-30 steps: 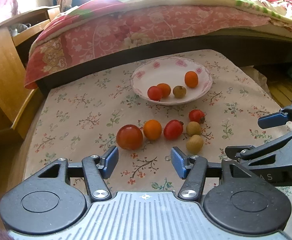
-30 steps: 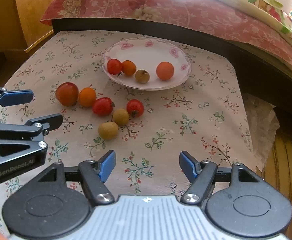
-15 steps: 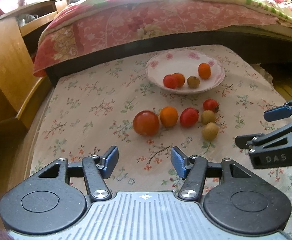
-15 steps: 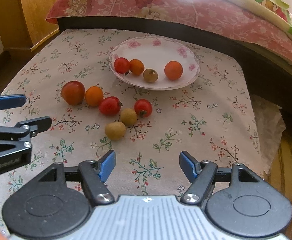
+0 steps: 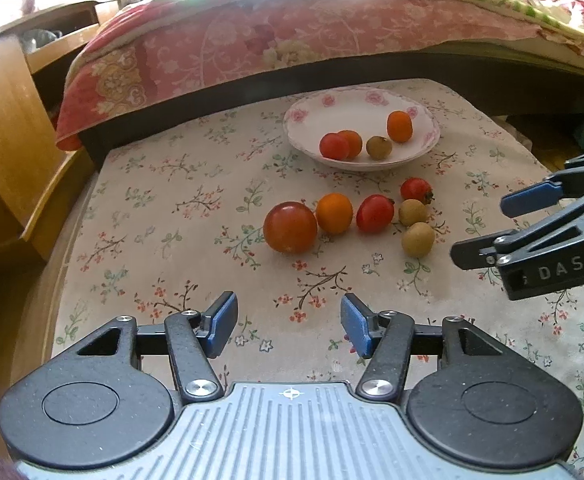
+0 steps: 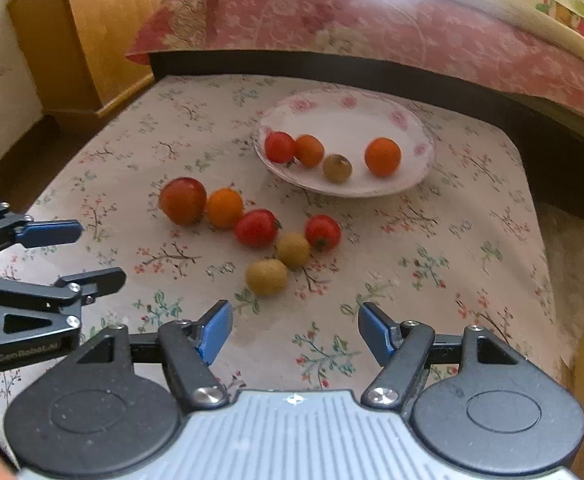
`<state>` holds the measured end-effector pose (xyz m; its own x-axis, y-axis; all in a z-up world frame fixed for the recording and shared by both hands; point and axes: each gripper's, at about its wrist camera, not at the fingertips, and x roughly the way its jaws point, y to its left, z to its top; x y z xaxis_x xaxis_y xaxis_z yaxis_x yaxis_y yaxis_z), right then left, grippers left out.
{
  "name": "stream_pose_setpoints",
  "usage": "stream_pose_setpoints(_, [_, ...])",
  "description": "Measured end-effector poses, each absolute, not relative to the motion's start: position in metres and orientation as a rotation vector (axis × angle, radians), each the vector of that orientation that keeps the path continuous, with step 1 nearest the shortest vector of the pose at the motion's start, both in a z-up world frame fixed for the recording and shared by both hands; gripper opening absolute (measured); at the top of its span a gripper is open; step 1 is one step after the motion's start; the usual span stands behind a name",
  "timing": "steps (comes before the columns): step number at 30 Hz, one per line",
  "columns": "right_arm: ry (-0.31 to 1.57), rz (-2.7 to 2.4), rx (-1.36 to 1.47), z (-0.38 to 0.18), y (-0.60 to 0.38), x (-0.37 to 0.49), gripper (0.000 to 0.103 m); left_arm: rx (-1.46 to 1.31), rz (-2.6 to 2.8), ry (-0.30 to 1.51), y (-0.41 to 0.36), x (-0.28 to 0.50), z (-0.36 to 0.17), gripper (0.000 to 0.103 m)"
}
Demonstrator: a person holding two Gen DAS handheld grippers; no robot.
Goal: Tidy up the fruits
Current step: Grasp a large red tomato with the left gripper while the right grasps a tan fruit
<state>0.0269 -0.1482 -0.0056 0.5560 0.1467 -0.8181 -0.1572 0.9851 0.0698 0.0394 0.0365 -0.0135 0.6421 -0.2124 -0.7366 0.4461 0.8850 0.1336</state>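
A white floral plate (image 5: 423,120) (image 6: 411,120) at the back of the table holds several small fruits. Loose on the flowered cloth lie a big red tomato (image 5: 290,227) (image 6: 182,201), an orange fruit (image 5: 334,213) (image 6: 224,207), a red tomato (image 5: 375,213) (image 6: 256,227), another red tomato (image 5: 415,190) (image 6: 323,232) and two tan round fruits (image 5: 418,239) (image 6: 267,277). My left gripper (image 5: 288,328) (image 6: 92,254) stands open, short of the big tomato, nothing between its fingers. My right gripper (image 6: 293,332) (image 5: 491,226) is open too, just short of the nearer tan fruit.
A bed with a pink floral quilt (image 5: 292,36) borders the table's far side. A wooden cabinet (image 5: 0,120) stands at the left. The cloth's right edge drops toward crumpled white plastic (image 6: 579,264) and a wood floor.
The left wrist view has drifted left, so the fruits now sit right of its centre. The right wrist view has tilted up, and the fruits lie lower and nearer its fingers. Both grippers' jaw gaps look unchanged.
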Motion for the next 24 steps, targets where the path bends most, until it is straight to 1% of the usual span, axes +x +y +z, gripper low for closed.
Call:
stream_pose_setpoints(3, [0.959, 0.194, 0.006, -0.011, -0.148, 0.036, 0.069, 0.327, -0.395, 0.789, 0.033, 0.044, -0.017, 0.065])
stream_pose_setpoints(4, [0.955, 0.196, 0.007, -0.014, -0.147, 0.04, 0.065, 0.338, -0.398, 0.785, 0.03, 0.046, -0.018, 0.065])
stream_pose_setpoints(6, [0.952, 0.205, 0.009, -0.018, -0.146, 0.046, 0.063, 0.352, -0.405, 0.778, 0.026, 0.05, -0.019, 0.065])
stream_pose_setpoints(8, [0.956, 0.214, 0.014, -0.023, -0.145, 0.051, 0.054, 0.361, -0.409, 0.77, 0.023, 0.055, -0.02, 0.065])
stream_pose_setpoints(10, [0.968, 0.225, 0.027, -0.028, -0.145, 0.056, 0.048, 0.369, -0.413, 0.761, 0.02, 0.062, -0.021, 0.065])
stream_pose_setpoints(11, [0.972, 0.23, 0.033, -0.03, -0.145, 0.058, 0.045, 0.373, -0.417, 0.755, 0.019, 0.065, -0.021, 0.065])
stream_pose_setpoints(12, [0.97, 0.241, 0.045, -0.032, -0.145, 0.06, 0.044, 0.38, -0.421, 0.747, 0.017, 0.07, -0.022, 0.065])
stream_pose_setpoints(16, [0.965, 0.266, 0.039, -0.032, -0.141, 0.065, 0.033, 0.404, -0.431, 0.728, 0.009, 0.09, -0.026, 0.063])
stream_pose_setpoints(17, [0.967, 0.27, 0.04, -0.032, -0.141, 0.065, 0.031, 0.405, -0.436, 0.727, 0.007, 0.094, -0.027, 0.062])
stream_pose_setpoints(20, [0.972, 0.272, 0.037, -0.031, -0.141, 0.065, 0.031, 0.418, -0.449, 0.732, -0.001, 0.103, -0.033, 0.061])
stream_pose_setpoints(24, [0.982, 0.265, 0.024, -0.031, -0.141, 0.064, 0.031, 0.439, -0.444, 0.73, -0.007, 0.105, -0.038, 0.056])
